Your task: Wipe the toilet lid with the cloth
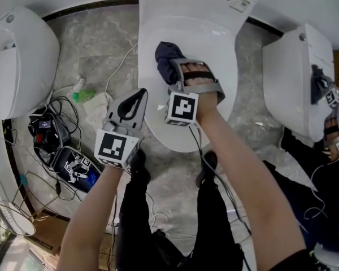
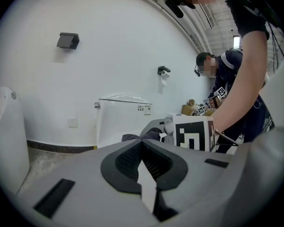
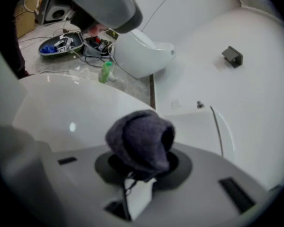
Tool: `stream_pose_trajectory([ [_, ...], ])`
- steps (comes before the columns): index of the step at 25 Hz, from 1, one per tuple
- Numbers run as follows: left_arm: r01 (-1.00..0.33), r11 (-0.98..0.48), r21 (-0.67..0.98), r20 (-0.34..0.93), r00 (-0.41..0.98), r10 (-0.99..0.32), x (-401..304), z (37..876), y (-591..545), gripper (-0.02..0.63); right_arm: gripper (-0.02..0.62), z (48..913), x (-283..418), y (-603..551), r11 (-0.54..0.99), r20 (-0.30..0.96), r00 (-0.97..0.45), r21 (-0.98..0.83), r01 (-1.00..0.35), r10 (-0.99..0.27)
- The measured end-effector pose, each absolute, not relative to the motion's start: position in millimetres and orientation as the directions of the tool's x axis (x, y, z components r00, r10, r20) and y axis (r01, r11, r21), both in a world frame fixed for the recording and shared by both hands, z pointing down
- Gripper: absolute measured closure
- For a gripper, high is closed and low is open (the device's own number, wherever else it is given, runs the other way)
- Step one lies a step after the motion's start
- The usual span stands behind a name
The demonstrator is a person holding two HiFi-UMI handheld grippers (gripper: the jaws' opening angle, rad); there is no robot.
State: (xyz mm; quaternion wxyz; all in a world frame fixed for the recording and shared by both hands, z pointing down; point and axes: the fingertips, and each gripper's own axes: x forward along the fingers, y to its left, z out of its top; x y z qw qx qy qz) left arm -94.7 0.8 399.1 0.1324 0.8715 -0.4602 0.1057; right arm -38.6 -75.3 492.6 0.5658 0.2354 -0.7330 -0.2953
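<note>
The white toilet lid (image 1: pixel 214 66) lies closed in the middle of the head view. A bunched dark blue cloth (image 1: pixel 168 58) rests on its upper left part, and my right gripper (image 1: pixel 178 78) is shut on it. In the right gripper view the cloth (image 3: pixel 142 141) bulges out from between the jaws over the lid (image 3: pixel 66 112). My left gripper (image 1: pixel 137 97) hangs beside the lid's left edge, shut and holding nothing. In the left gripper view the jaws of my left gripper (image 2: pixel 144 162) meet, with the cloth (image 2: pixel 135 137) and cistern (image 2: pixel 123 117) beyond.
A urinal (image 1: pixel 20 61) stands at the left. A second toilet (image 1: pixel 296 78) stands at the right, where another person's gripper (image 1: pixel 327 97) works. A green bottle (image 1: pixel 82 94), cables and an open case (image 1: pixel 70 162) lie on the floor at the left.
</note>
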Motion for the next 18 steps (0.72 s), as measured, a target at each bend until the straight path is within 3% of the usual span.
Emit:
stream_pose_trajectory([
  [18, -0.781, -0.605, 0.152, 0.306, 0.62, -0.723, -13, 399, -4, 0.597, 0.497, 500, 110, -85, 0.71, 0.703, -0.097, 0.697, -0.101, -0.705],
])
